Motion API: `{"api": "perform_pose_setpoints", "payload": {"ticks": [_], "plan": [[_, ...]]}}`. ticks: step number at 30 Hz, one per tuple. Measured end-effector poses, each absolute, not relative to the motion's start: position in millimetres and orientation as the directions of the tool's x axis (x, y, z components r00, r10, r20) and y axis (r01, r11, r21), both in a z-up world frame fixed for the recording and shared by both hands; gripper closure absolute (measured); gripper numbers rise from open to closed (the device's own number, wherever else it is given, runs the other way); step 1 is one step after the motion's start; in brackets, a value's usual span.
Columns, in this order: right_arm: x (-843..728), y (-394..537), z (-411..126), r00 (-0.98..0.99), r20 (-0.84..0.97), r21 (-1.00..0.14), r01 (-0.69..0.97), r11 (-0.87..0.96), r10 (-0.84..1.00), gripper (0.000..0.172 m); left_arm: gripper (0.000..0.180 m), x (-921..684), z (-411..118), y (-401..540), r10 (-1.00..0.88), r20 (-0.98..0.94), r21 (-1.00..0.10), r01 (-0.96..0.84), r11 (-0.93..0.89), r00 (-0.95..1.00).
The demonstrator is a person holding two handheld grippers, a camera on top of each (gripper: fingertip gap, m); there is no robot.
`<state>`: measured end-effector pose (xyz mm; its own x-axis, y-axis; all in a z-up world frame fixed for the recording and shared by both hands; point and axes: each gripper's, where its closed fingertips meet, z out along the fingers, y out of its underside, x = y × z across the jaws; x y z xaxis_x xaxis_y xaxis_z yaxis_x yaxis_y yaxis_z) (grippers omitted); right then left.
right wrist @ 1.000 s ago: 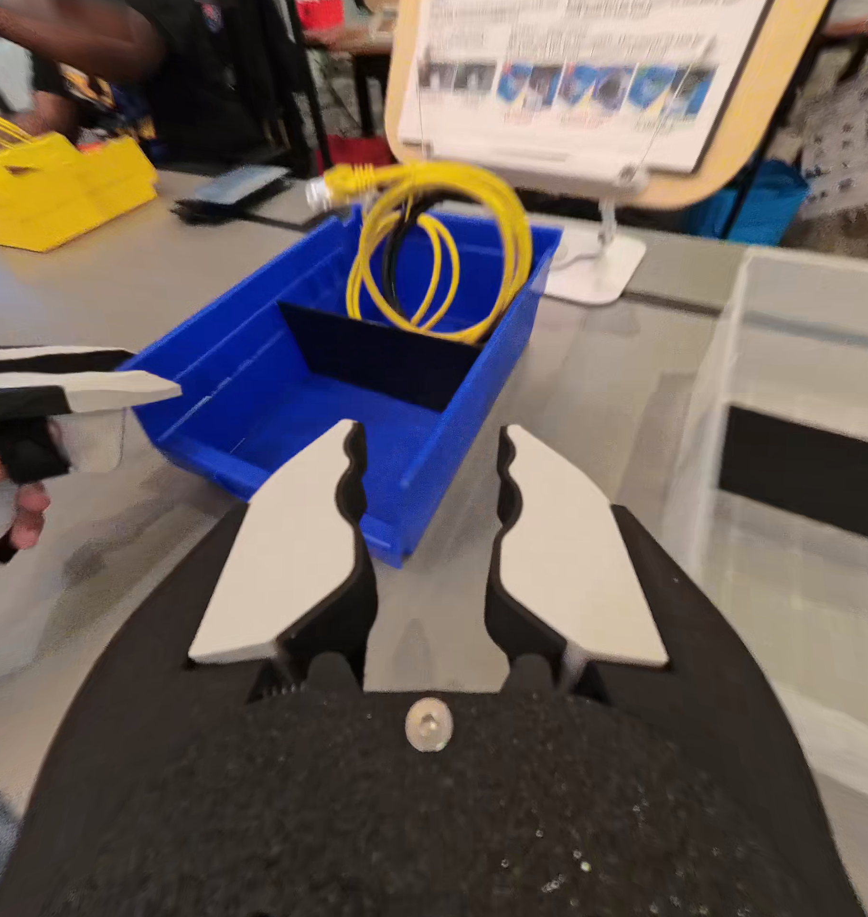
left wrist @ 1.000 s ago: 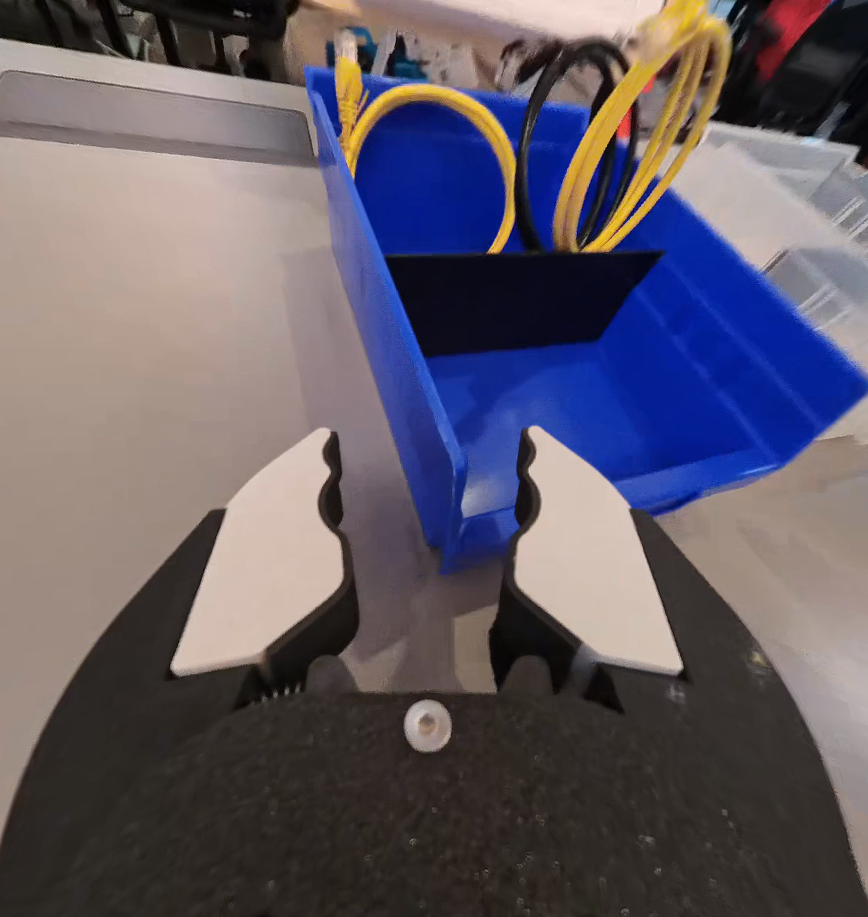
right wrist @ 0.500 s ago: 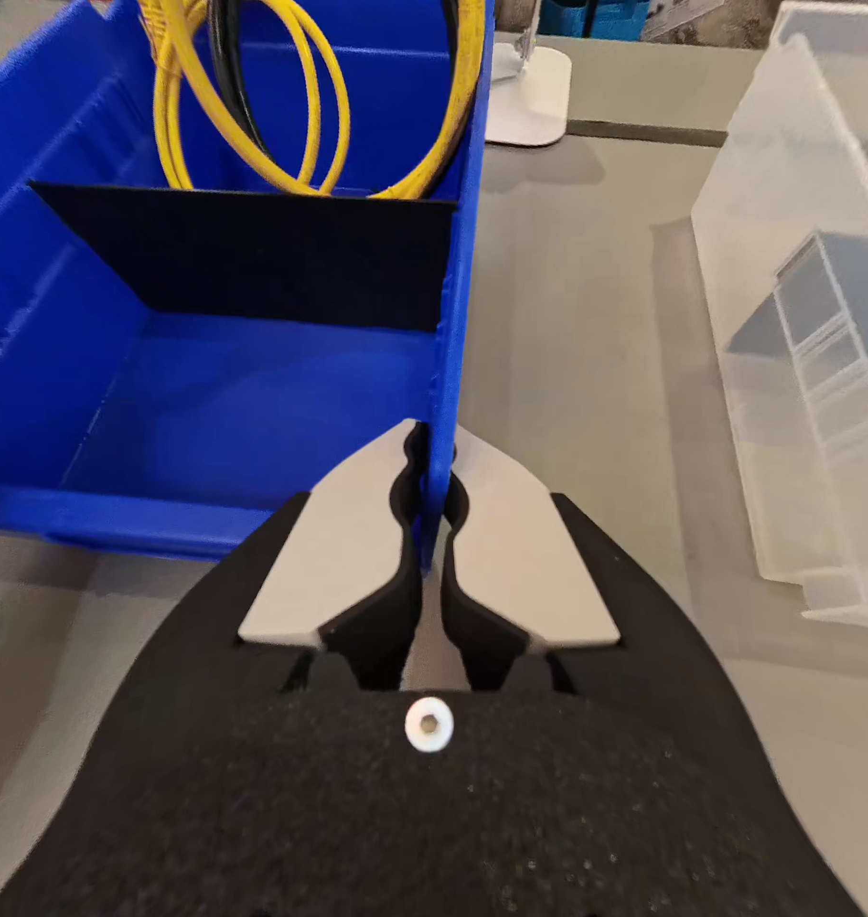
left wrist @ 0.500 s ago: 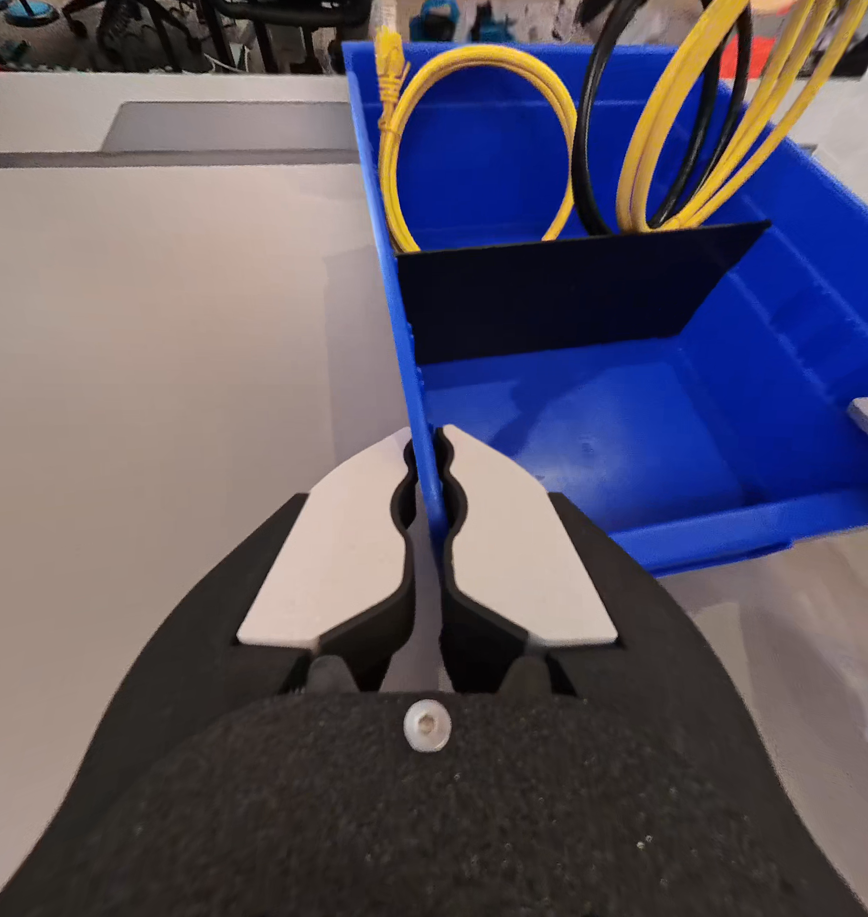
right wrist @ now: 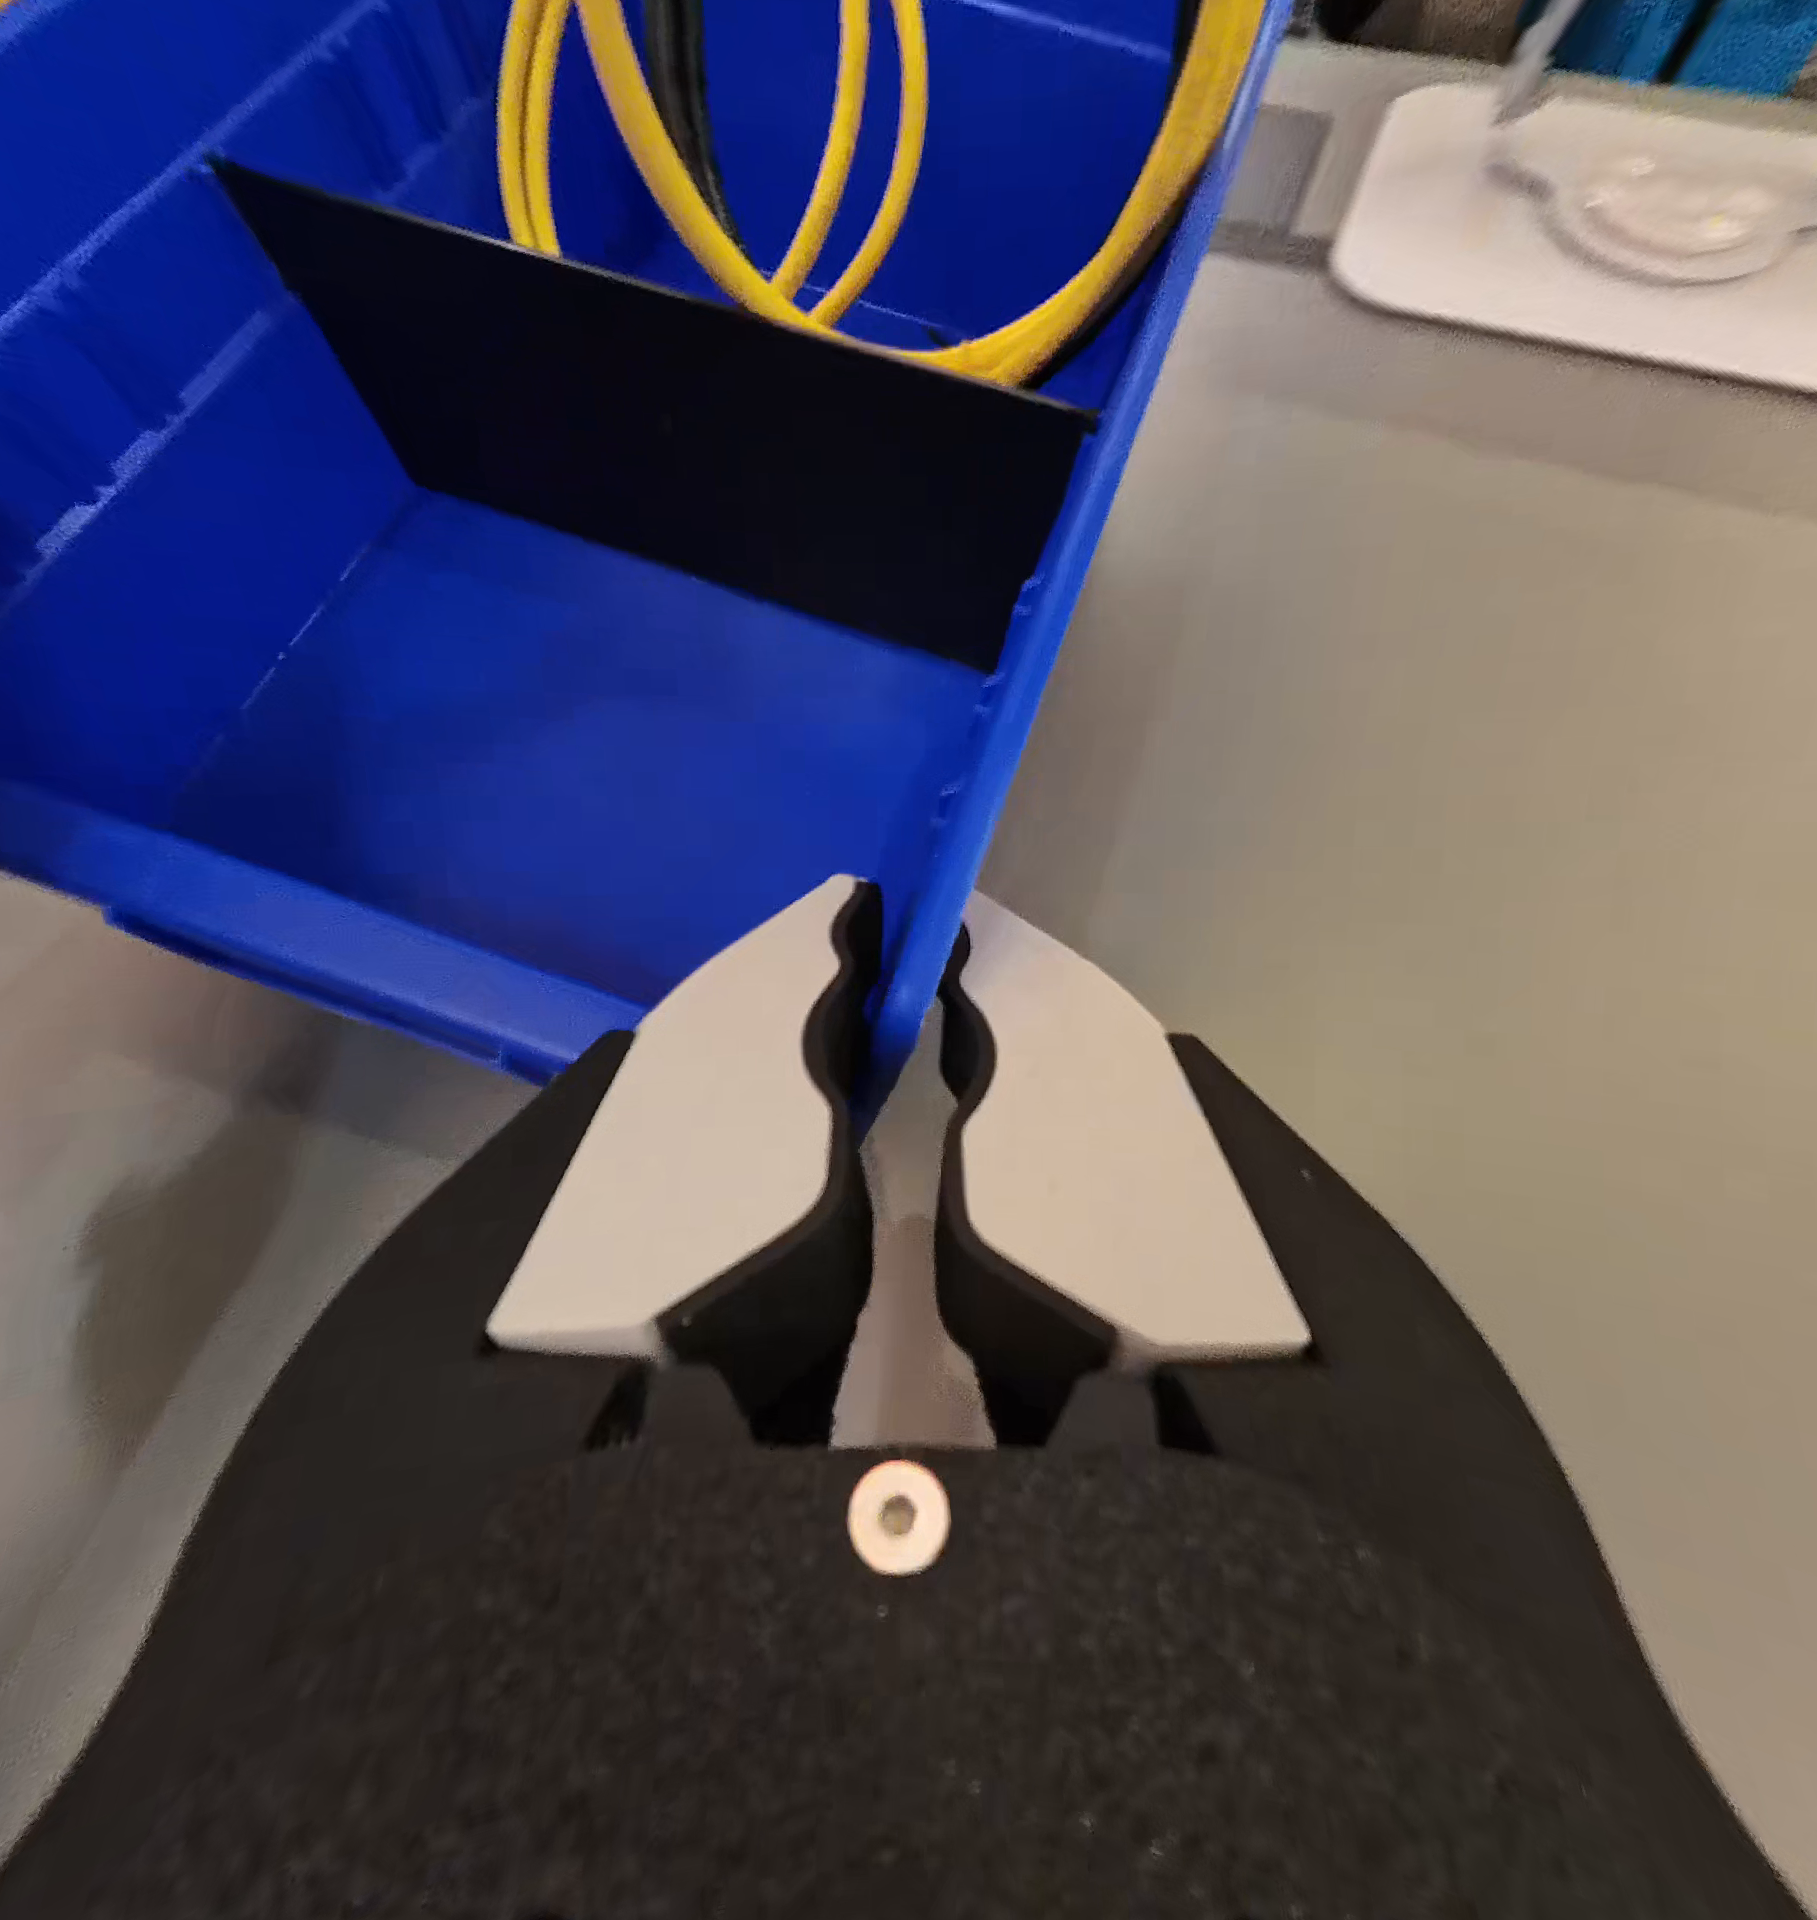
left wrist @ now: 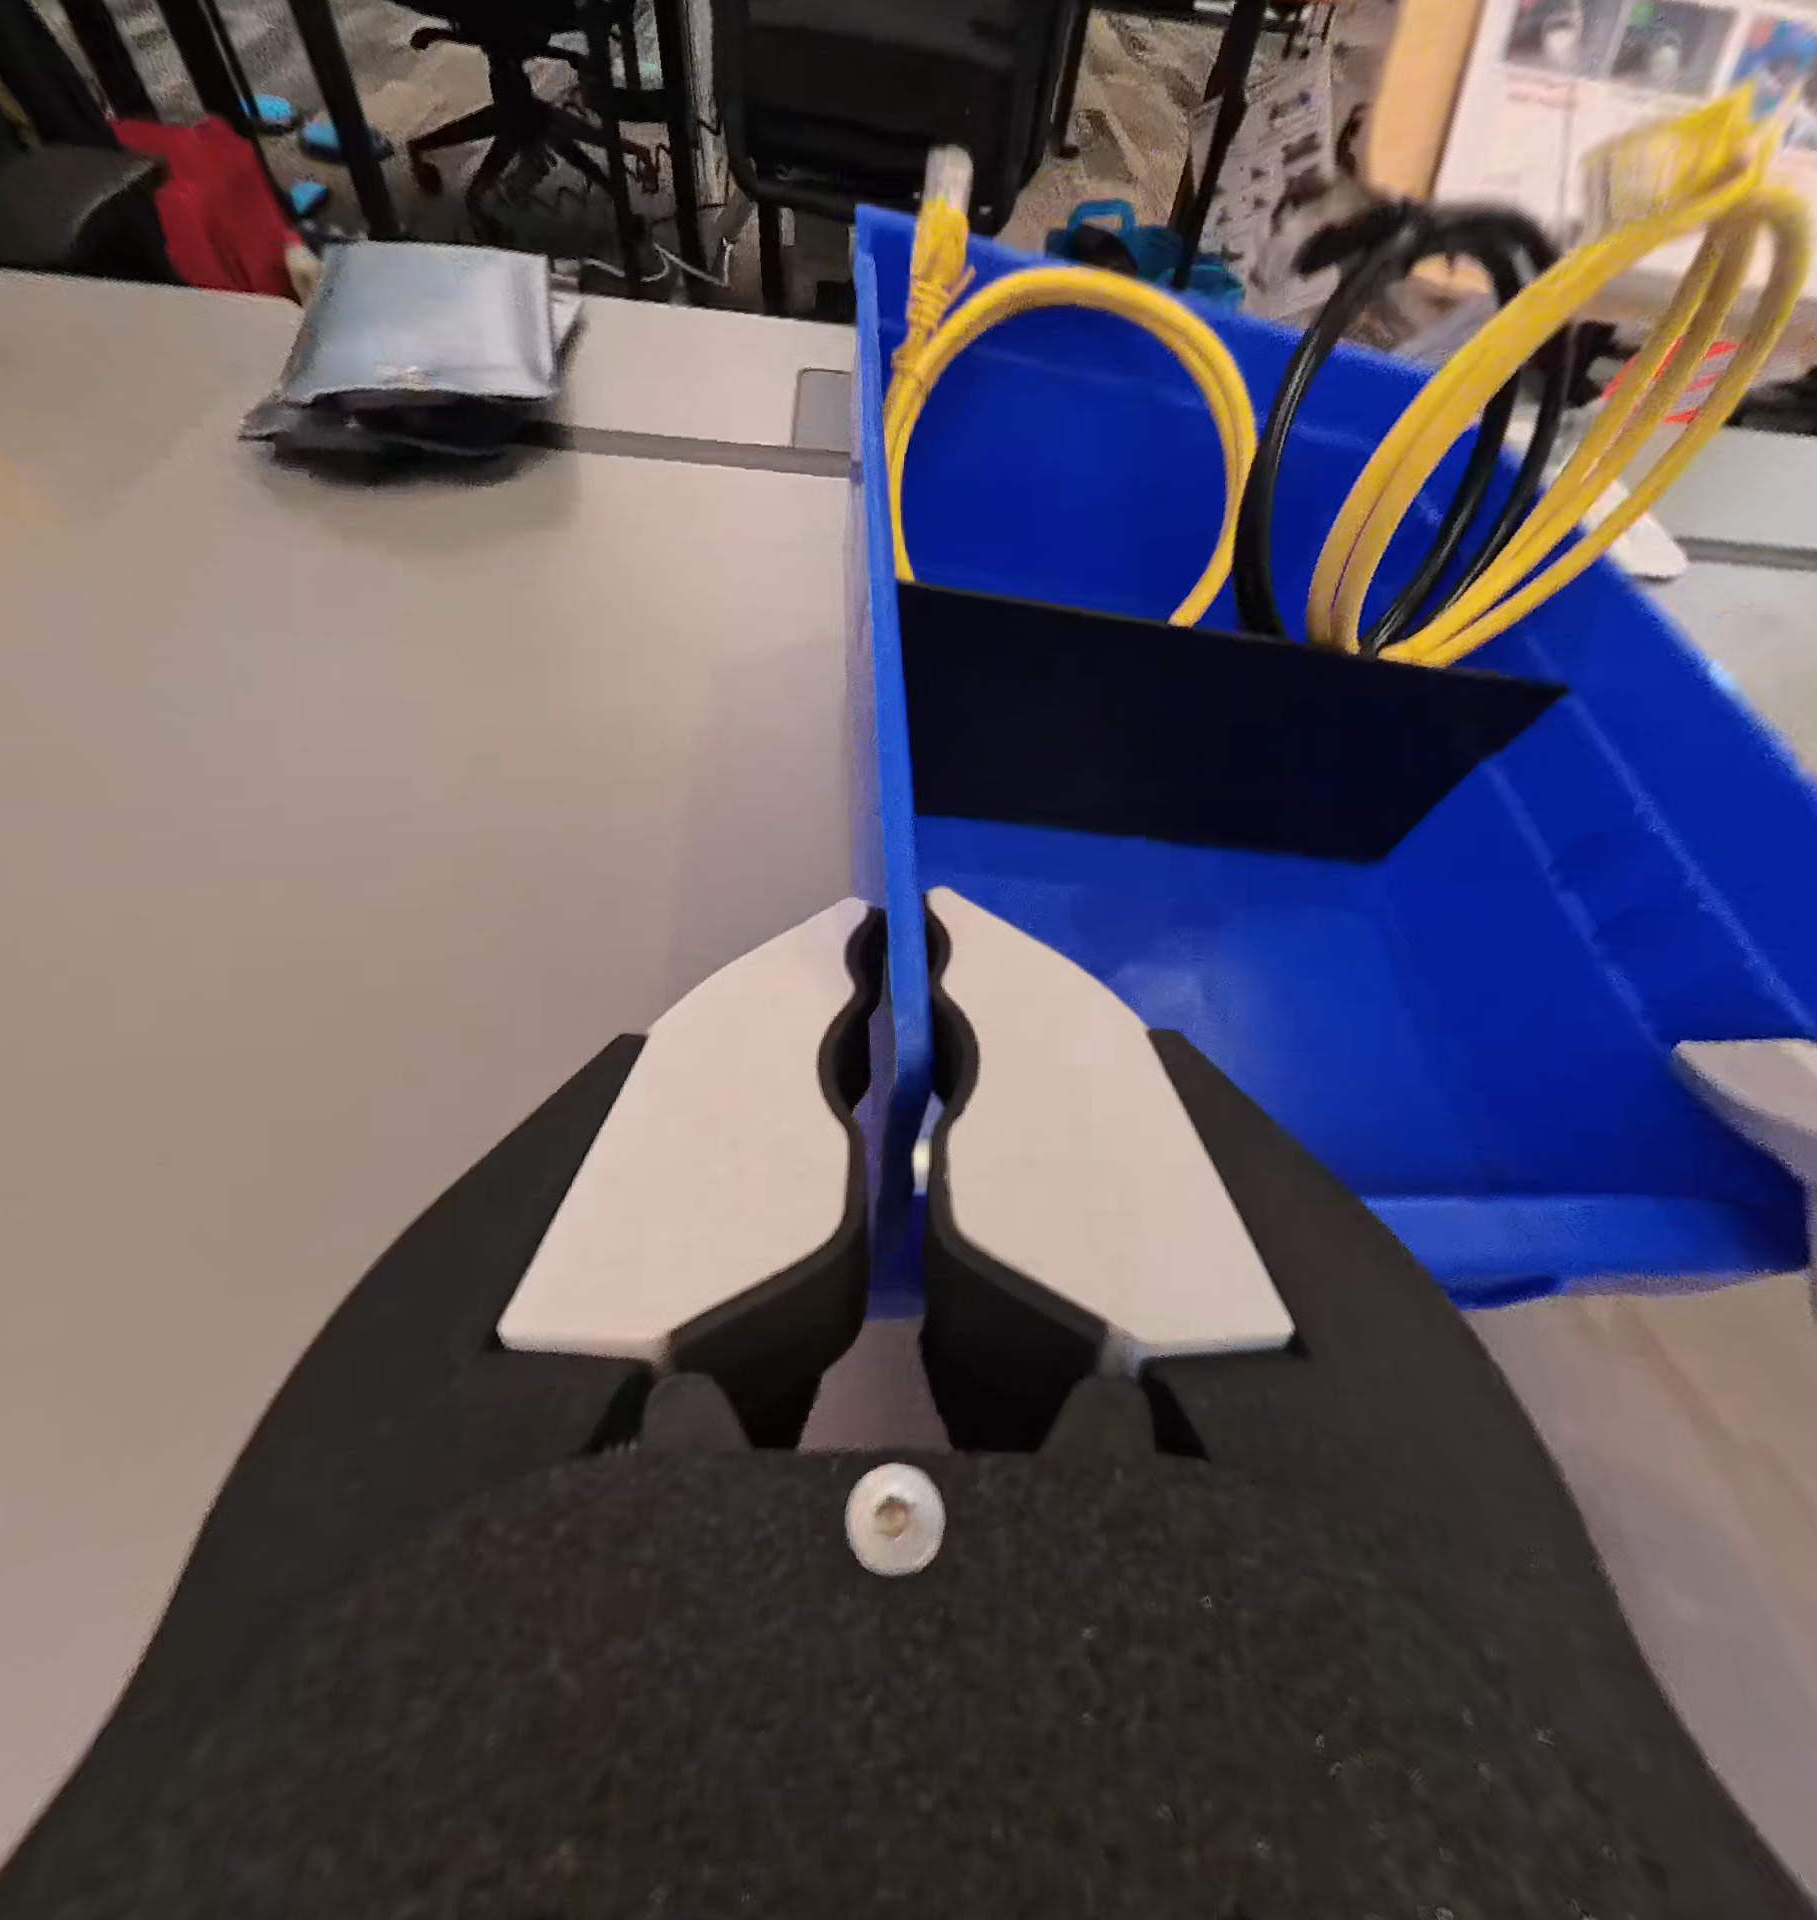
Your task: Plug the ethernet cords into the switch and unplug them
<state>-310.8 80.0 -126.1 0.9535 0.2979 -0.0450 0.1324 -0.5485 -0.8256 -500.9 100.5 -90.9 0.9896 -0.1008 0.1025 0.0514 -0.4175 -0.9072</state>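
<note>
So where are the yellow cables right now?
The yellow cables stand coiled in the back section of the blue bin, behind its black divider, beside a black cable.

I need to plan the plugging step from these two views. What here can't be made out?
- Switch: in neither view.
- Bottom of the cords and what else lies in the rear compartment: both views, behind the black divider.
- Far plug ends: left wrist view, blurred; right wrist view, cut off by the top edge.
- Right gripper: left wrist view, mostly cut off at the right edge.
</note>
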Motion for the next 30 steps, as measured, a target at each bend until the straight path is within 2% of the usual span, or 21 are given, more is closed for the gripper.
{"api": "perform_pose_setpoints", "payload": {"ticks": [5,14,20,24,26,30], "plan": [[-343,77,-134,0.940,0.013,-0.816,0.207,-0.540,0.340,0.161,0.176,-530,-107,106,-0.104,0.094,-0.889,0.036,-0.456,0.990],[-308,88,-137,0.954,0.006,-0.823,0.176,-0.540,0.301,0.162,0.176,-494,-123,104,-0.159,0.100,-0.881,0.013,-0.473,0.982],[-302,88,-139,0.925,0.047,-0.783,0.270,-0.561,0.378,0.161,0.173,-490,-123,101,-0.137,0.192,-0.877,0.107,-0.468,0.972],[-330,73,-137,0.831,-0.098,-0.794,0.267,-0.546,0.548,0.145,0.171,-510,-123,98,-0.079,0.210,-0.875,0.151,-0.460,0.975],[-335,68,-135,0.797,-0.188,-0.788,0.227,-0.573,0.574,0.141,0.176,-514,-125,97,-0.075,0.227,-0.867,0.167,-0.470,0.971],[-335,66,-133,0.762,-0.166,-0.794,0.274,-0.543,0.627,0.142,0.168,-519,-123,95,-0.061,0.208,-0.873,0.157,-0.461,0.976]]}}
